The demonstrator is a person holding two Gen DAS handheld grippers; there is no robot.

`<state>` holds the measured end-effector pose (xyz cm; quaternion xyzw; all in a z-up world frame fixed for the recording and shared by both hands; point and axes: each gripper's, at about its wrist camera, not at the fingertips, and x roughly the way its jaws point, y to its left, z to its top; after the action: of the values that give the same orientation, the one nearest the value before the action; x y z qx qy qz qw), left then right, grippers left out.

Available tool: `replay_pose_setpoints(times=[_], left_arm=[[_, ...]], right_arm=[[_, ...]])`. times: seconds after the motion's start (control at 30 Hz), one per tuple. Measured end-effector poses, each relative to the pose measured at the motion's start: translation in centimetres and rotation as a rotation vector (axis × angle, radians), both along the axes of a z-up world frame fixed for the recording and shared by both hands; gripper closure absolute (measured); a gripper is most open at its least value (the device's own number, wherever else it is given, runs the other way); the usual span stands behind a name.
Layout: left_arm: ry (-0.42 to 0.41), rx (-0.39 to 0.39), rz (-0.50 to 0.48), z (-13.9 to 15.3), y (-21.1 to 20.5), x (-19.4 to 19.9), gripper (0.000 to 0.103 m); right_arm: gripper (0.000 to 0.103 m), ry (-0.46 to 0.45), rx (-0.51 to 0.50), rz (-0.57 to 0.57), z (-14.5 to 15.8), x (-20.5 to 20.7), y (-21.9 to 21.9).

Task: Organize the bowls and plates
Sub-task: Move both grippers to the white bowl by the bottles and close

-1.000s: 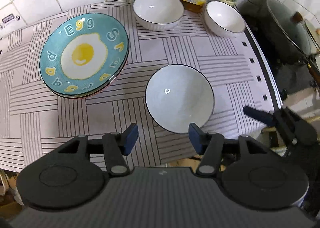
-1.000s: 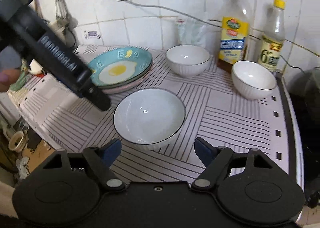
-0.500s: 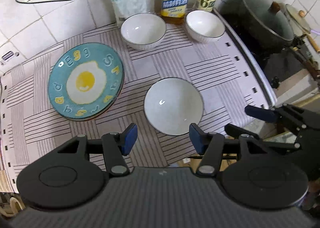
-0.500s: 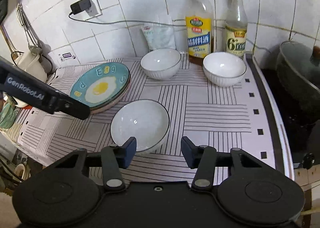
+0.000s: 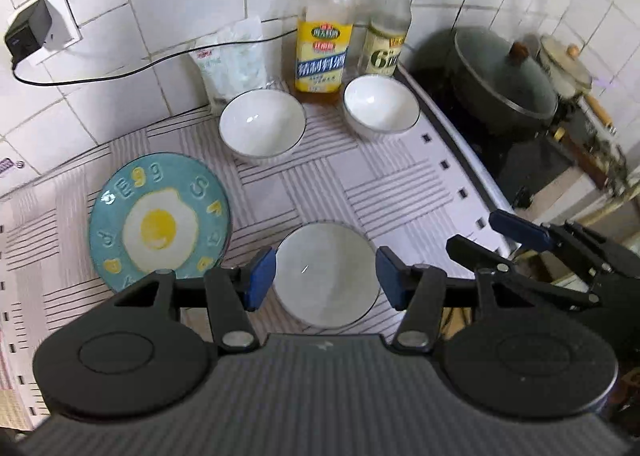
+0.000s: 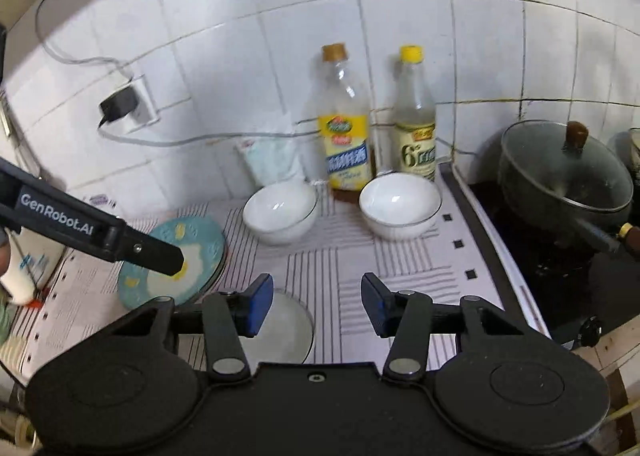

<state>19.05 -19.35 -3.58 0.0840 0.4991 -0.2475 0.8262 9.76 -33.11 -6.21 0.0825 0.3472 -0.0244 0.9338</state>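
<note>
Plates come first on our left: the teal fried-egg patterned plate (image 5: 160, 226) tops a stack on the striped surface (image 5: 400, 192). Our left claw (image 5: 326, 282) hangs spread over the wide dark-rimmed white bowl (image 5: 326, 276), touching nothing. Two smaller white bowls (image 5: 262, 128) (image 5: 380, 108) sit by the wall. Our right claw (image 6: 316, 306) is spread too, empty.

Left gripper (image 5: 326, 282) matte black, two blue-padded fingers (image 5: 262, 276), silver pivot screws, round black discs, ribbed grey housing, right gripper (image 6: 316, 304) same black build, blue pads (image 6: 258, 306), small centre screw, white "GenRobot.AI" lettering along the black arm.
</note>
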Motion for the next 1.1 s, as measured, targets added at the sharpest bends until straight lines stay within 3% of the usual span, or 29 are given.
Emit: replay_pose_setpoints(times=[0.1,0.23,0.4,0.53,0.7,0.9,1.1], left_arm=[[-0.024,-0.053,0.006,0.4,-0.3,0.9,0.049],[-0.041,-0.148,0.006,0.3,-1.1,2.5,0.049],[-0.027,-0.181,0.037,-1.3,-3.9,5.2,0.05],[-0.045,-0.171,0.052,-3.0,-5.8,6.9,0.05],[-0.042,-0.162,0.078,-5.6,-7.9,9.4,0.049],[-0.06,-0.155,0.07,-8.3,-11.2,11.9,0.049],[-0.064,-0.066,0.085,-11.3,-14.0,14.6,0.048]], right_arm=[[0.049,-0.025,-0.012,0.006,0.5,1.0,-0.6],[0.049,-0.139,0.004,0.063,0.2,1.8,-1.8],[0.049,-0.098,-0.006,0.023,-2.7,4.9,-4.0],[0.049,-0.086,0.056,-0.049,-5.5,7.3,-7.1],[0.049,-0.088,0.044,-0.085,-7.5,9.8,-8.6],[0.049,-0.078,0.113,-0.177,-10.0,12.5,-10.9],[0.049,-0.063,0.118,-0.254,-12.3,14.5,-12.0]])
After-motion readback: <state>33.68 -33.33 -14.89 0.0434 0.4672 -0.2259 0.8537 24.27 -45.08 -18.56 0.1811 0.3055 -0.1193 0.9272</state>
